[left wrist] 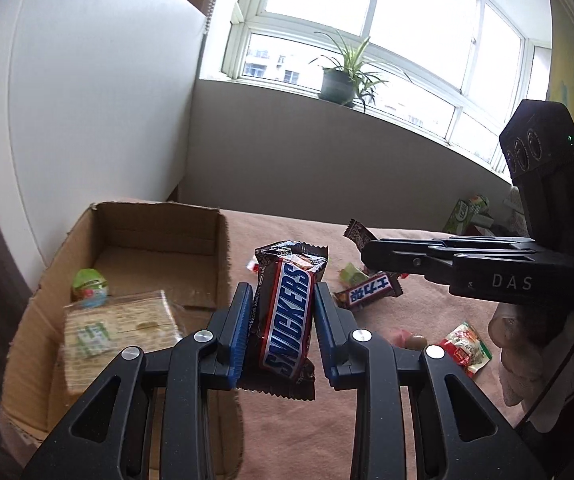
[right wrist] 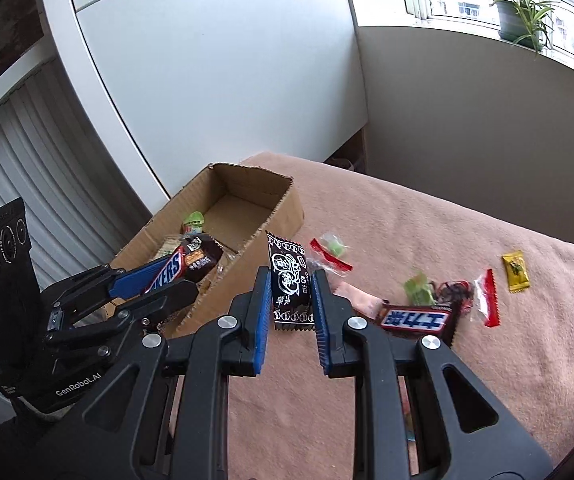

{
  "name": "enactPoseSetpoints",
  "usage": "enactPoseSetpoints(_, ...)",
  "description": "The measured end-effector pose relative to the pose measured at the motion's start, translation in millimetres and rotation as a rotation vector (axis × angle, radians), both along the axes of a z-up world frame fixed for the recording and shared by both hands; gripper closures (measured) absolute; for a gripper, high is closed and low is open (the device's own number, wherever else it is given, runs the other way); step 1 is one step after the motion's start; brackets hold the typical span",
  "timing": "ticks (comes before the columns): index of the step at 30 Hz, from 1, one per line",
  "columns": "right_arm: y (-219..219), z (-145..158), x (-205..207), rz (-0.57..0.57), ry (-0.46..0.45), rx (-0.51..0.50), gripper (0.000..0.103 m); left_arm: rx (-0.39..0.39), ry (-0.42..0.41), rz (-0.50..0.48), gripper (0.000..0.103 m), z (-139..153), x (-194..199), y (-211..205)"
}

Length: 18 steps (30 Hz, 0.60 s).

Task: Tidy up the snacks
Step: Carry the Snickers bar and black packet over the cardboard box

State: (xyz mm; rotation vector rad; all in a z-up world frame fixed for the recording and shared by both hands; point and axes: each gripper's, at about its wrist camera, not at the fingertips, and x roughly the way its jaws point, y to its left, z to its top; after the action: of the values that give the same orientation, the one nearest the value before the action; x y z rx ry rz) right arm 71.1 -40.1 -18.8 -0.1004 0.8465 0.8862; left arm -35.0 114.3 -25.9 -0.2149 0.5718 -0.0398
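Note:
My left gripper (left wrist: 283, 300) is shut on a Snickers bar (left wrist: 287, 320) and holds it above the pink cloth, just right of the cardboard box (left wrist: 223, 240). In the right wrist view the left gripper (right wrist: 167, 276) holds the Snickers bar (right wrist: 171, 268) over the box's near edge. My right gripper (right wrist: 289, 284) is shut on a black-and-white candy packet (right wrist: 289, 280), right of the box (right wrist: 287, 208). It also shows in the left wrist view (left wrist: 371, 256), with the packet (left wrist: 357, 234) sticking out. The box holds a cracker pack (left wrist: 119, 328) and a green sweet (left wrist: 89, 284).
Loose snacks lie on the pink cloth (right wrist: 447, 220): a second Snickers bar (right wrist: 415, 318), green sweets (right wrist: 419, 288), red-ended wrappers (right wrist: 487, 300), a yellow sachet (right wrist: 515, 270), a red-green packet (left wrist: 465, 346). A white cabinet (right wrist: 207, 80) stands behind the box. A potted plant (left wrist: 339, 84) sits on the windowsill.

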Motion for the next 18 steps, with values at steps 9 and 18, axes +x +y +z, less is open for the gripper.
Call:
enactPoseSetpoints(9, 64.6, -7.8, -15.2, 0.102, 0.027, 0.009, 0.083, -0.022, 0.006, 0.153, 0.074, -10.4, -15.5, 60.8)
enactPoseSetpoints(18, 104.6, -22.3, -28.7, 0.179, 0.059, 0.001, 0.083, -0.028, 0.020, 0.207, 0.074, -17.5, -21.0, 88.4)
